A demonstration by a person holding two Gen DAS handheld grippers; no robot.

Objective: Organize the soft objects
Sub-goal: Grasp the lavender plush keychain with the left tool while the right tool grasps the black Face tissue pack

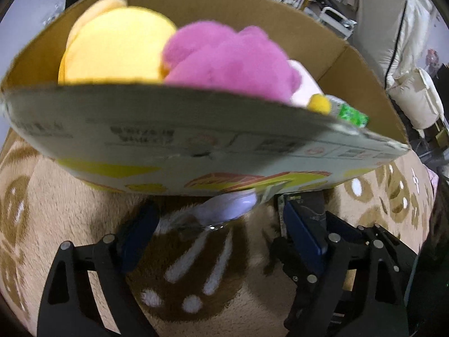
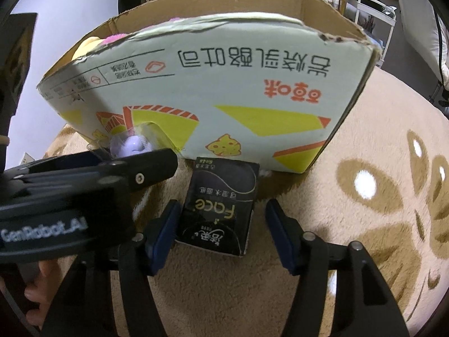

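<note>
A printed cardboard box [image 1: 174, 143] stands on a beige plush rug; inside lie a yellow plush [image 1: 112, 47] and a pink plush [image 1: 230, 64]. At the box's foot lies a lilac toy in clear wrap [image 1: 227, 205], between the wide-apart fingers of my left gripper [image 1: 221, 224], which is open and touches nothing. In the right wrist view a black tissue pack [image 2: 219, 207] lies flat before the box [image 2: 238, 90]. My right gripper [image 2: 221, 224] straddles it: the left pad is against the pack's edge, and a strip of rug shows at the right pad.
A green-wrapped item [image 1: 353, 113] sits in the box's right corner. The left gripper's body [image 2: 84, 185] crosses the left of the right wrist view, with a hand [image 2: 36, 283] under it. The rug [image 2: 378, 224] spreads to the right. Shelves and white furniture stand behind.
</note>
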